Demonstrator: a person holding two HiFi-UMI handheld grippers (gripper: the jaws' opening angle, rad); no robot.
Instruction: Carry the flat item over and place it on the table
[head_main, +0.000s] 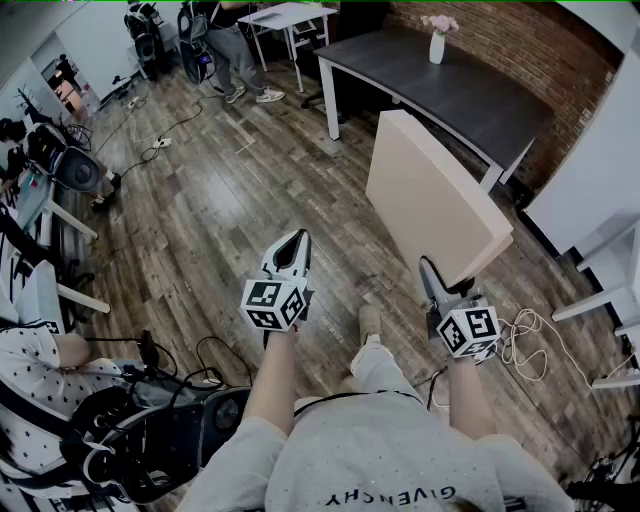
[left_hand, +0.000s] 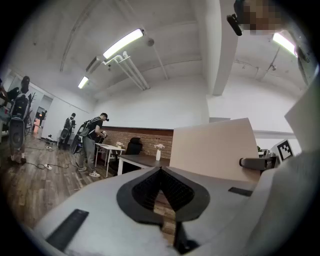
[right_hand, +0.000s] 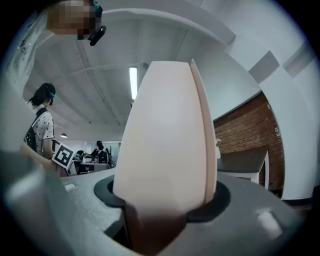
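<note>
The flat item is a thick beige board (head_main: 435, 195), held on edge and leaning over the wooden floor. My right gripper (head_main: 432, 275) is shut on the board's lower corner. In the right gripper view the board (right_hand: 165, 135) fills the gap between the jaws and rises straight up. My left gripper (head_main: 292, 245) hangs to the board's left, shut and empty. The left gripper view shows its tips (left_hand: 161, 172) meeting, with the board (left_hand: 215, 147) to the right. A dark-topped table (head_main: 440, 85) with white legs stands beyond the board, a white vase (head_main: 438, 45) on it.
A person (head_main: 235, 50) stands at the back by a small white table (head_main: 290, 15). Cables (head_main: 520, 335) lie on the floor at my right. White furniture (head_main: 610, 300) lines the right side. Black equipment (head_main: 150, 440) and a seated person sit at lower left.
</note>
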